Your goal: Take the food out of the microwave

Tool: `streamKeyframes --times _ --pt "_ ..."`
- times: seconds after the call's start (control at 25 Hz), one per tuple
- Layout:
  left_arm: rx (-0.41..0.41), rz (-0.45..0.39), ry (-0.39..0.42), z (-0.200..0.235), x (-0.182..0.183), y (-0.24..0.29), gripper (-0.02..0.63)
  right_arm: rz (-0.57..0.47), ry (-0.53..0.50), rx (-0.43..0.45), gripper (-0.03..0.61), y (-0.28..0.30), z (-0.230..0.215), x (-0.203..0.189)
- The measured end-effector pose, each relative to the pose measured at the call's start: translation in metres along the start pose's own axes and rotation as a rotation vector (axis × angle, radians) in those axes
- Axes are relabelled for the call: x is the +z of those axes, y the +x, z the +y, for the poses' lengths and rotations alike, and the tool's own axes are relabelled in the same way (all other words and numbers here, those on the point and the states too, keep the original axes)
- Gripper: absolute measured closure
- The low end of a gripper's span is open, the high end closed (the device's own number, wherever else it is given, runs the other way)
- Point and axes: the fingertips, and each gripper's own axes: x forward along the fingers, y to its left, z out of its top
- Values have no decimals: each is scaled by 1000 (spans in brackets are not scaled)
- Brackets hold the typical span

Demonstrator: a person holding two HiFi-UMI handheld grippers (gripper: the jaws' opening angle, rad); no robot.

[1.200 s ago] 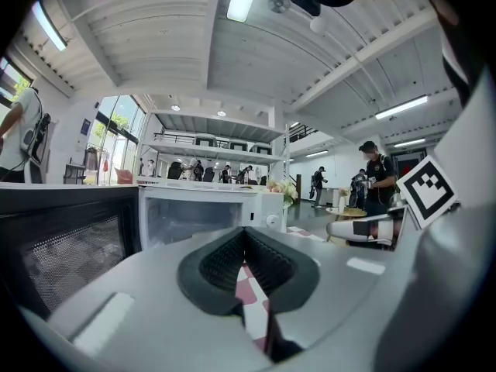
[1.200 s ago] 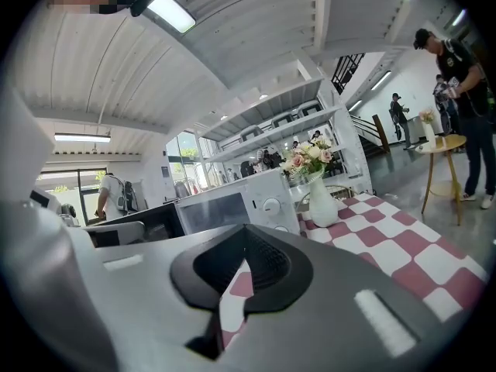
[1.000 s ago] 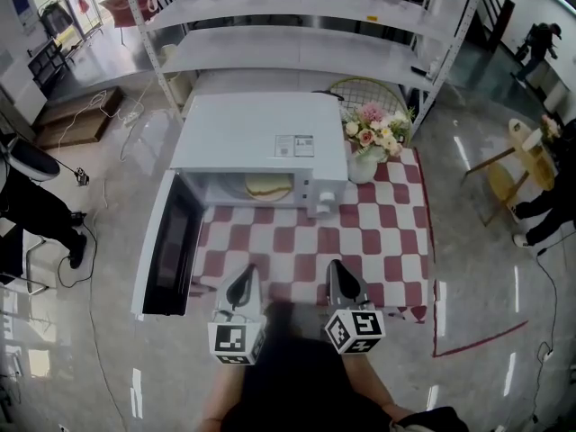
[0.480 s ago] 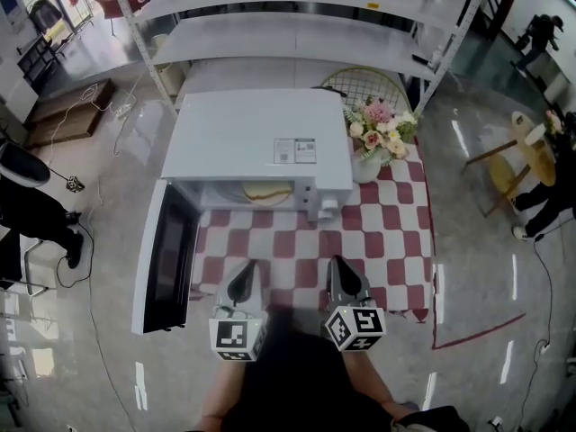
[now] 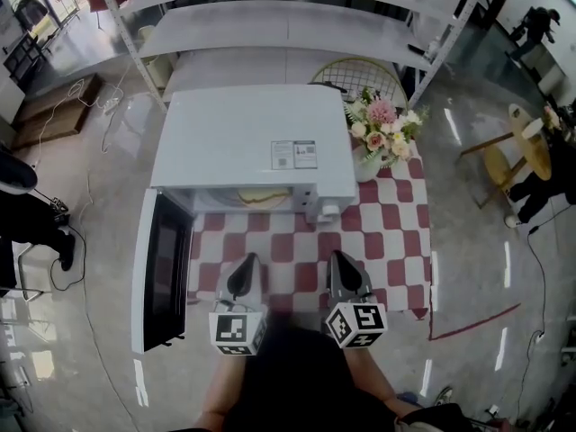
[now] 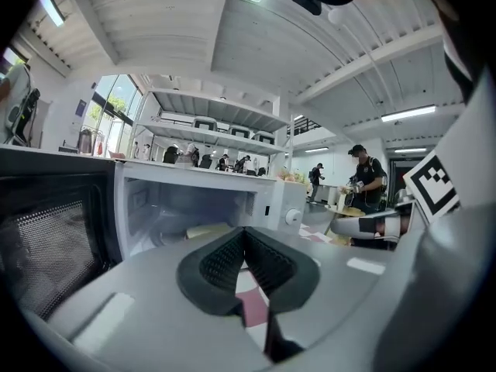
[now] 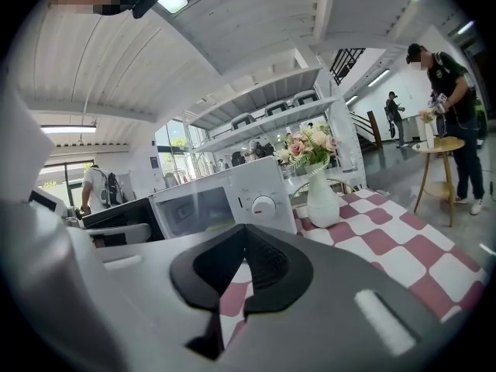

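Note:
A white microwave stands on the red-and-white checked table, its door swung open to the left. Inside the cavity lies the food, a pale flat piece on a plate; the left gripper view shows it low in the open cavity. My left gripper is shut and empty, in front of the opening and apart from it. My right gripper, also shut and empty, points at the control panel with its knob. In the gripper views both gripper tips show pads meeting.
A white vase of pink flowers stands right of the microwave, with a wire basket behind it. Metal shelving rises behind the table. People stand at a small round table far right.
Both grippers have moved forward toward the microwave, still shut. The microwave now looks larger and nearer in the head view, and less of the cavity shows.

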Motion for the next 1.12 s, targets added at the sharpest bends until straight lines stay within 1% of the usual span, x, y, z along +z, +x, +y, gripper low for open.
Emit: streamKeyframes --times 0.12,0.36,0.56,0.8,1.0,1.12 --pt "-8 -4 -51 6 -2 10 603 -2 -7 -13 578 6 -2 2" --pt "-25 -2 -201 14 -13 30 603 4 -37 -25 578 14 -4 0" --pt "-47 -18 -274 17 -15 45 603 15 -40 -33 578 21 -6 -2" --pt "-34 -51 -442 33 -22 65 603 24 -43 -43 578 31 -6 -2" --pt "-62 -85 -570 37 -34 85 603 22 -45 -48 577 42 -8 -4" --pt "-69 -112 -662 40 -38 95 603 23 -45 -52 578 46 -11 -2"
